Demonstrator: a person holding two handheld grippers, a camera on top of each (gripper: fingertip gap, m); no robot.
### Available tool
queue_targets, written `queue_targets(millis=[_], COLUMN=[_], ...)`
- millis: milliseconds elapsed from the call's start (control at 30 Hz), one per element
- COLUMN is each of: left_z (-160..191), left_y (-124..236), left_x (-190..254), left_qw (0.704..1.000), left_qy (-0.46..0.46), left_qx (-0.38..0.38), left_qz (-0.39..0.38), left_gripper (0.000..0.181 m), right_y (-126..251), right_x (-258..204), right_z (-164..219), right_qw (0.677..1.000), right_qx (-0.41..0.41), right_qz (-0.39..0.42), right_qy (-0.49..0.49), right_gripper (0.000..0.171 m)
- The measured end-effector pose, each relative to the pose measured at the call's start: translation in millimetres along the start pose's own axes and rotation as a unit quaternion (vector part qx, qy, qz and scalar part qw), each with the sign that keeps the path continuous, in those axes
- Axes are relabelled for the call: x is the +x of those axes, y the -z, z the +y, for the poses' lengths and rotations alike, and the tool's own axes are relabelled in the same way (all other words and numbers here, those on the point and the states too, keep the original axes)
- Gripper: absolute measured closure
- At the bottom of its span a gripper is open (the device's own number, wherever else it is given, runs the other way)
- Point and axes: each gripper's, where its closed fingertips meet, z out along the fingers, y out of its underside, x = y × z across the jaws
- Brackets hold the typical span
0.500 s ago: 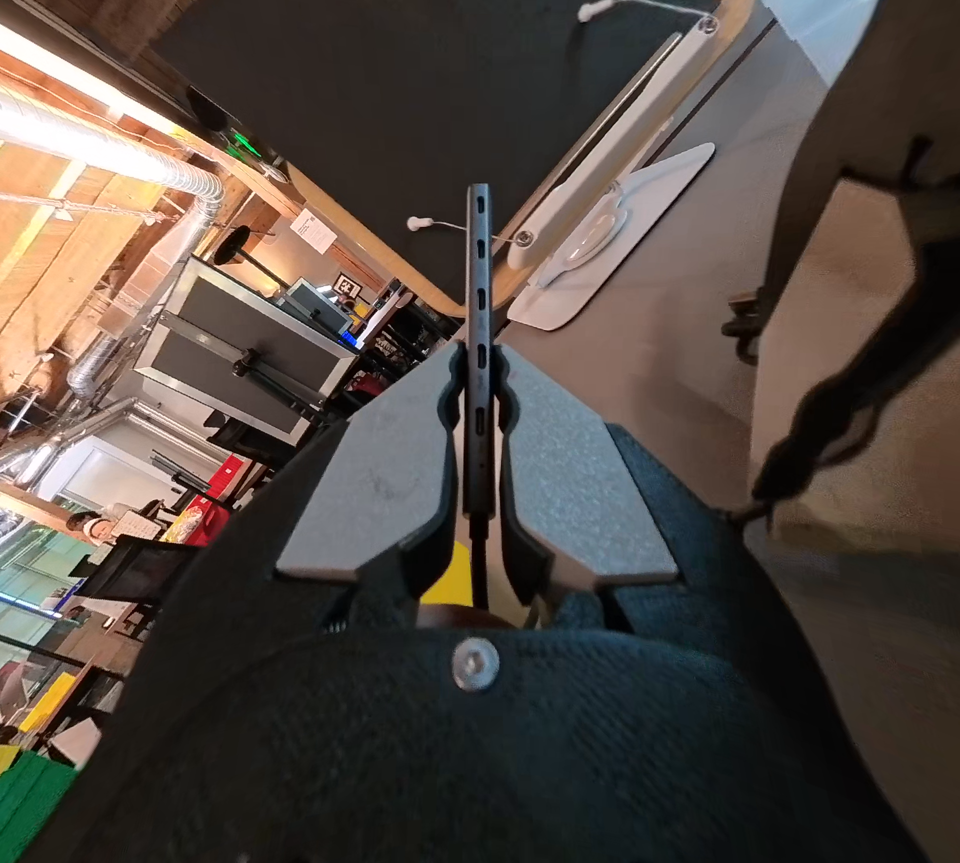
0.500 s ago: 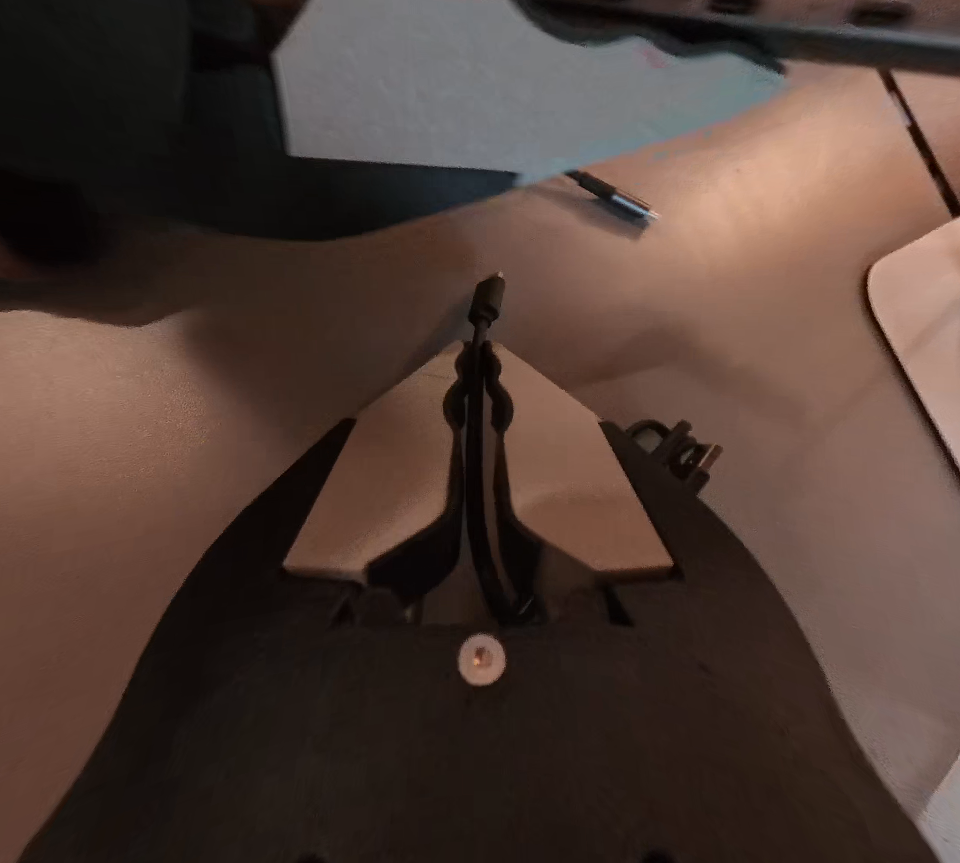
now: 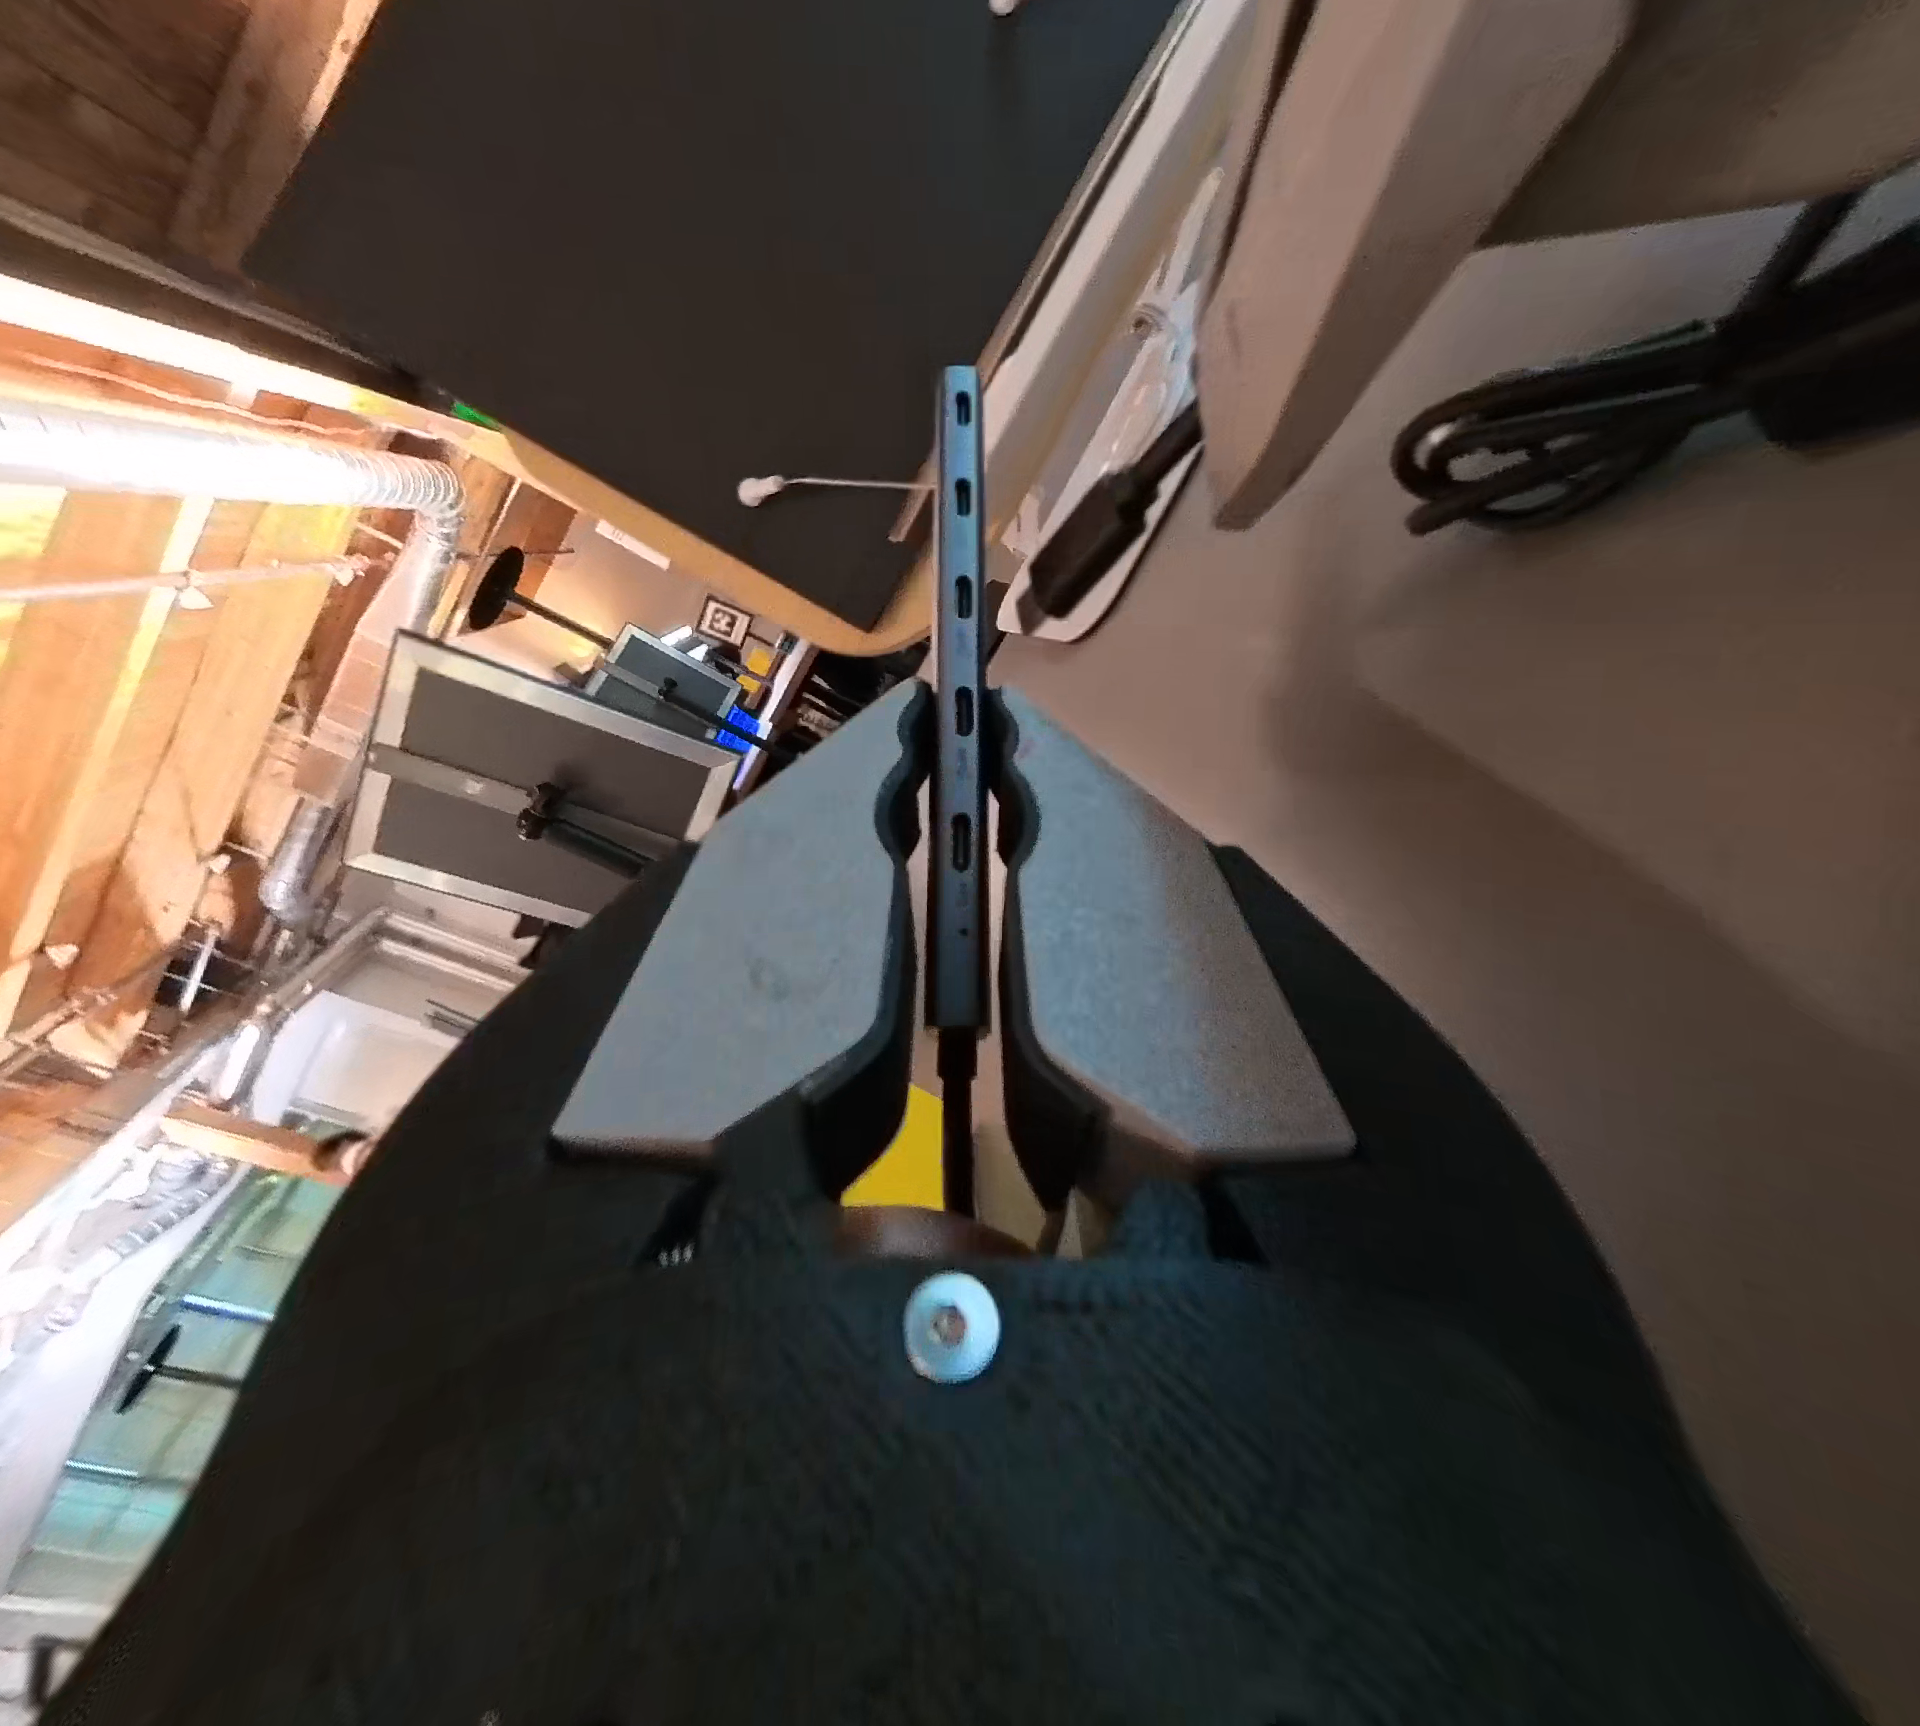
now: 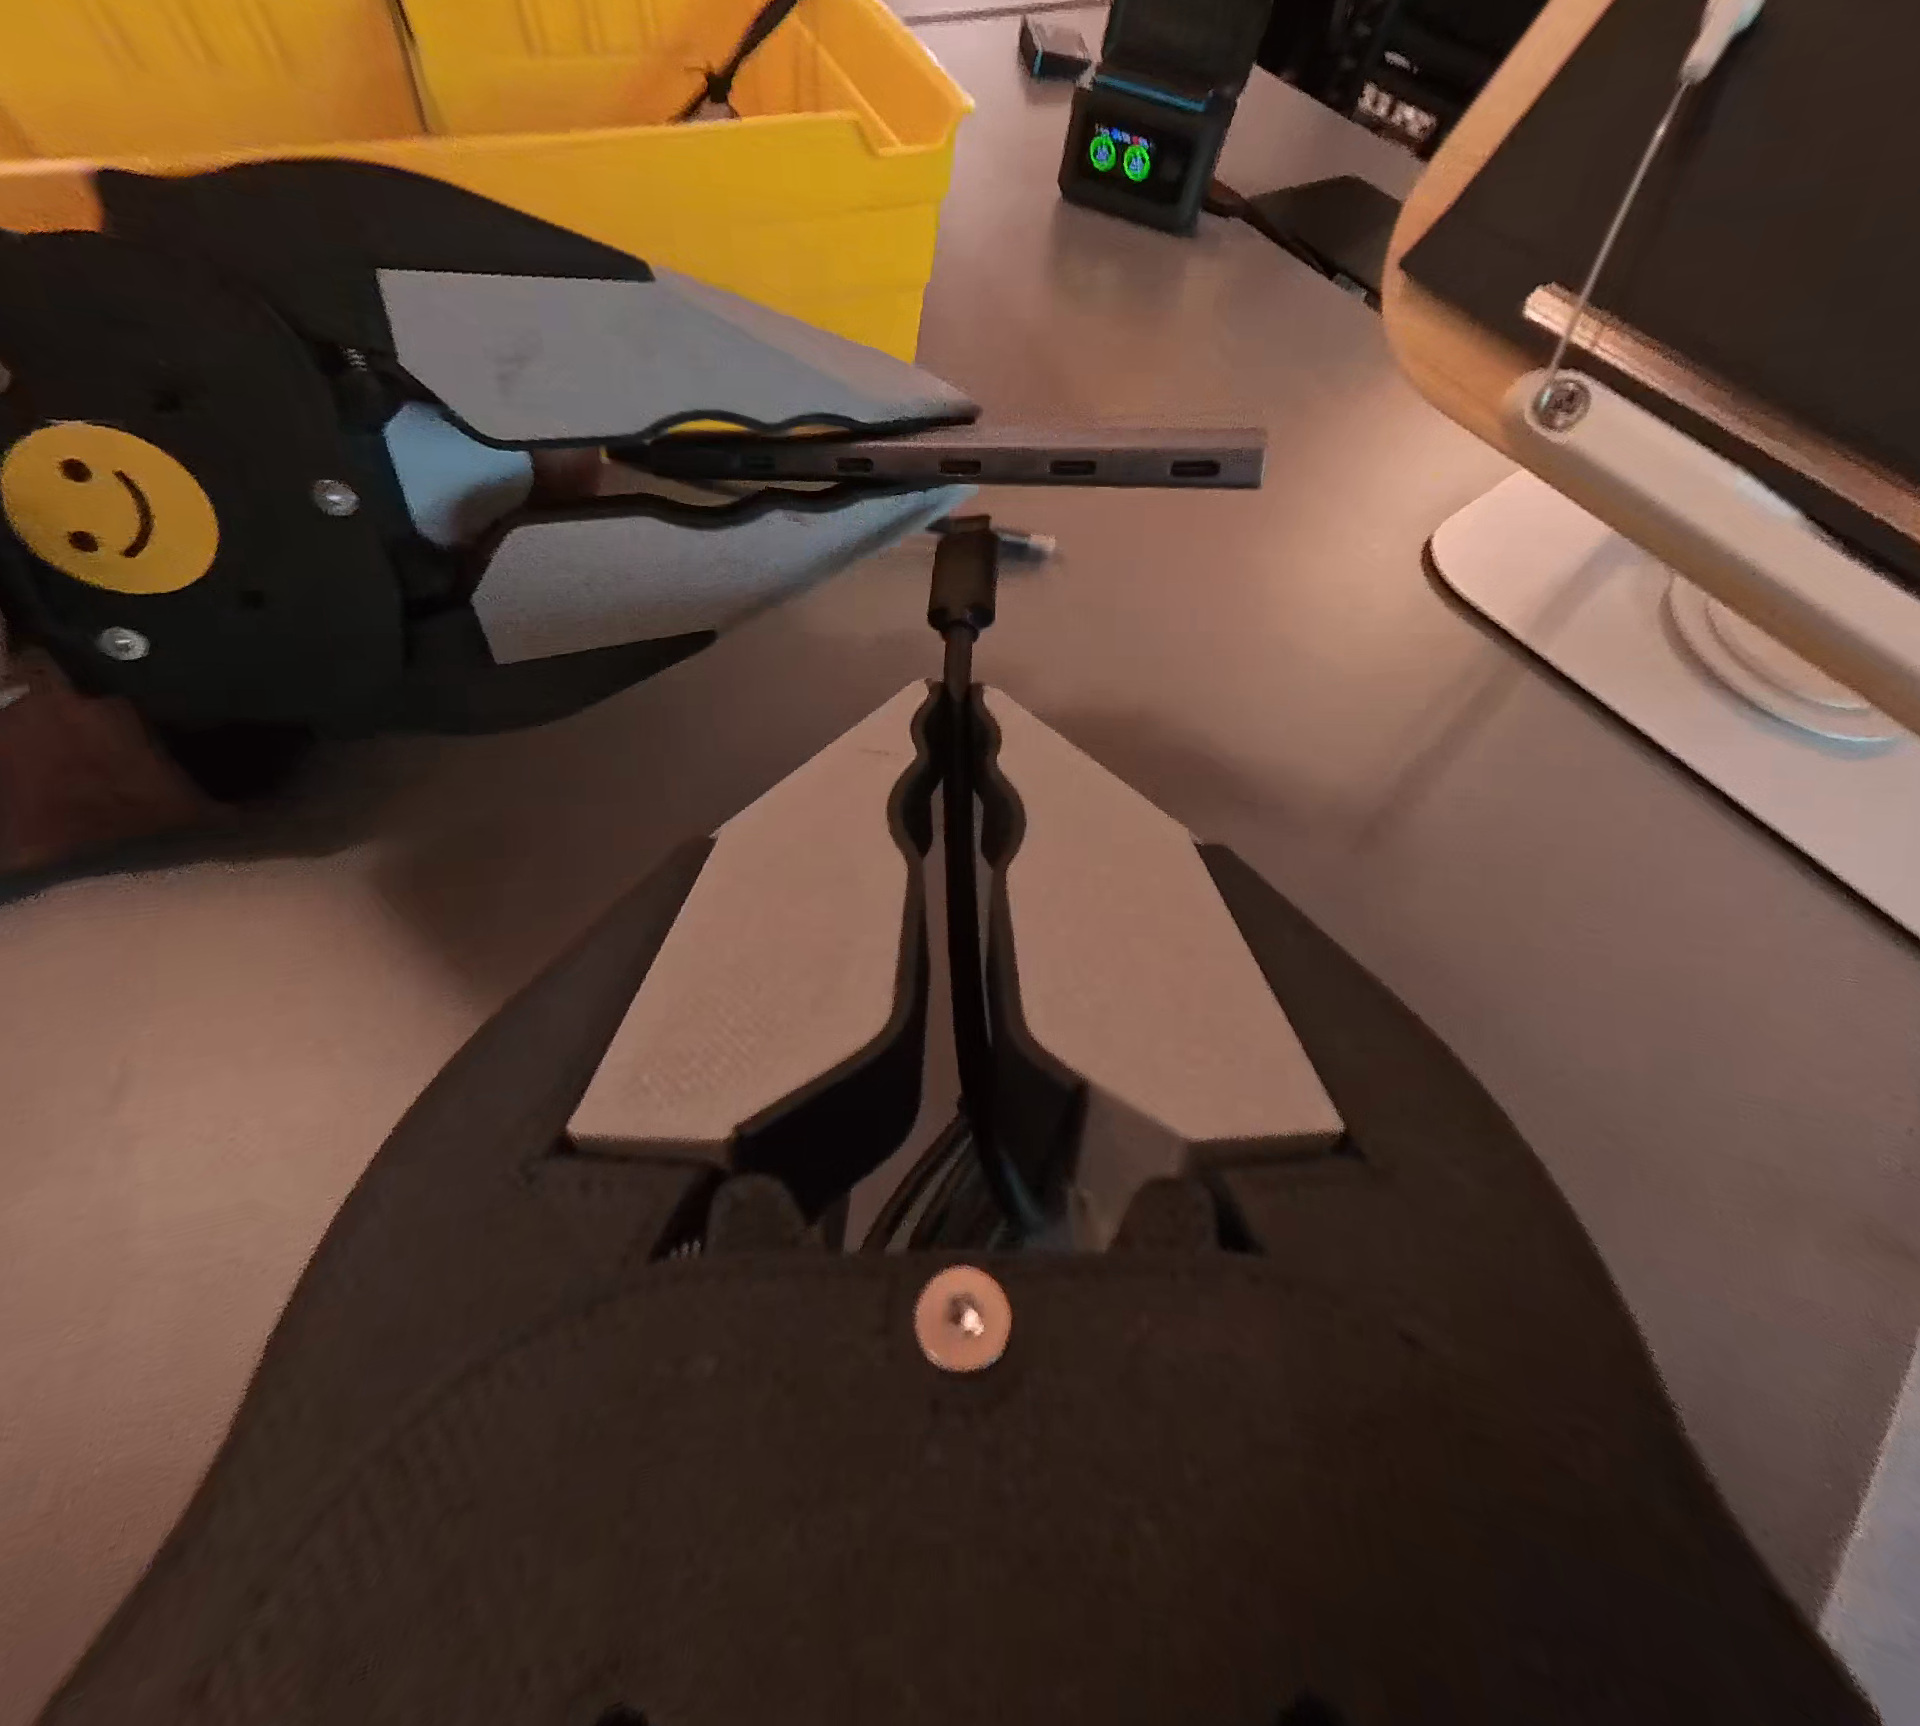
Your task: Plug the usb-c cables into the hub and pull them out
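My left gripper (image 3: 961,710) is shut on a slim dark grey hub (image 3: 961,596), gripped by its flat faces, with its row of ports facing the camera. In the right wrist view the left gripper (image 4: 971,455) comes in from the left and holds the hub (image 4: 1101,466) level above the table. My right gripper (image 4: 951,700) is shut on a black usb-c cable. Its plug (image 4: 964,575) sticks out past the fingertips and points at the hub's port edge, a small gap short of it. The right gripper's fingers (image 3: 1351,170) show blurred at the upper right of the left wrist view.
A yellow bin (image 4: 623,170) stands behind the left gripper. A monitor (image 4: 1714,118) on a white stand base (image 4: 1558,616) is at the right. A small device with a lit screen (image 4: 1138,154) sits farther back. Another plug (image 4: 1023,546) lies on the table. A coiled black cable (image 3: 1558,440) shows nearby.
My right gripper has swung up from facing the table and brought the plug close to the hub's port edge. It now shows in the left wrist view. The left gripper still holds the hub.
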Motion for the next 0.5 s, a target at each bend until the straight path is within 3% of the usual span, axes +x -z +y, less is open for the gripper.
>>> queue_targets(millis=[267,333,500], left_z=[-1,0,2], left_y=[0,0,-1], left_x=[4,3,13], left_qw=[1.0,1.0,0.999], left_qy=[0.002,0.008,0.004], left_qx=[0.001,0.0,-0.007], left_qz=[0.009,0.01,0.038], left_gripper=[0.175,0.175,0.175], right_y=[-12,-11,-6], right_x=[13,16,15], right_z=[50,49,33], right_qw=[0.991,0.992,0.996], right_qx=[-0.13,-0.125,-0.082], right_qz=[0.024,0.026,0.022], right_qy=[-0.008,-0.014,0.004], right_gripper=[0.17,0.171,0.15])
